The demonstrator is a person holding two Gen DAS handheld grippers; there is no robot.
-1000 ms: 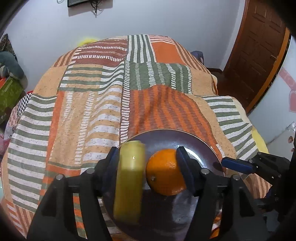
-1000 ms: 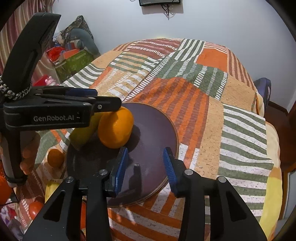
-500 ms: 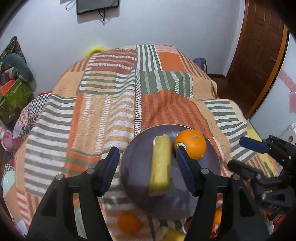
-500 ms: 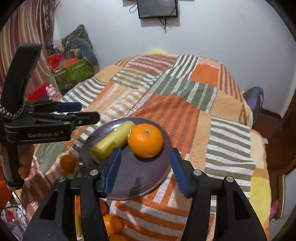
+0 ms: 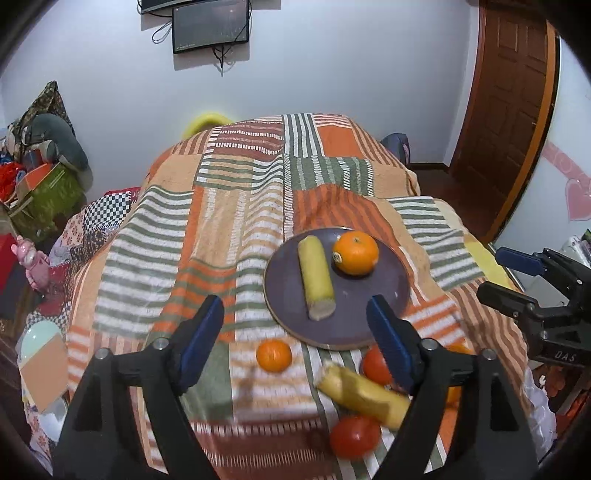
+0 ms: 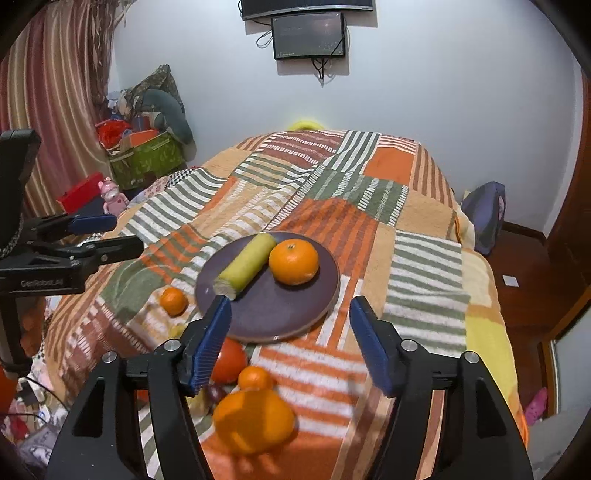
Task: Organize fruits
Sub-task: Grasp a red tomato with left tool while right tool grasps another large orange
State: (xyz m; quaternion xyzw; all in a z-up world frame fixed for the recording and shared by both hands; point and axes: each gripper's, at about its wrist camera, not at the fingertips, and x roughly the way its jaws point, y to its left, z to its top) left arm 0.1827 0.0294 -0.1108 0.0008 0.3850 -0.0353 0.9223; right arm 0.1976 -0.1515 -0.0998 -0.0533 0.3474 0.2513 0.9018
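A dark round plate (image 5: pixel 388 295) (image 6: pixel 314 295) lies on the striped bedspread, holding a yellow corn cob (image 5: pixel 316 280) (image 6: pixel 245 271) and a large orange (image 5: pixel 355 253) (image 6: pixel 293 261). My left gripper (image 5: pixel 295 332) hovers above and short of the plate, its jaws opening, nothing between them. The jaws of my right gripper (image 6: pixel 290 332) are opening too, also empty, pulled back from the plate's near rim. Loose on the cover near me lie a small orange (image 5: pixel 274 355) (image 6: pixel 173 301), two tomatoes (image 5: pixel 354 435) (image 5: pixel 375 365), another corn cob (image 5: pixel 364 395), and more oranges (image 6: pixel 255 421).
The striped bedspread (image 5: pixel 221 221) covers a bed that drops off at its right edge. A green box (image 6: pixel 147 158) and clutter sit left by the wall, a wooden door (image 5: pixel 509 110) stands at the right, and a screen (image 5: pixel 210 24) hangs on the wall.
The left gripper let go of the corn on the plate; both grippers pulled back and rose, opening wider. More loose fruit has come into view below them.
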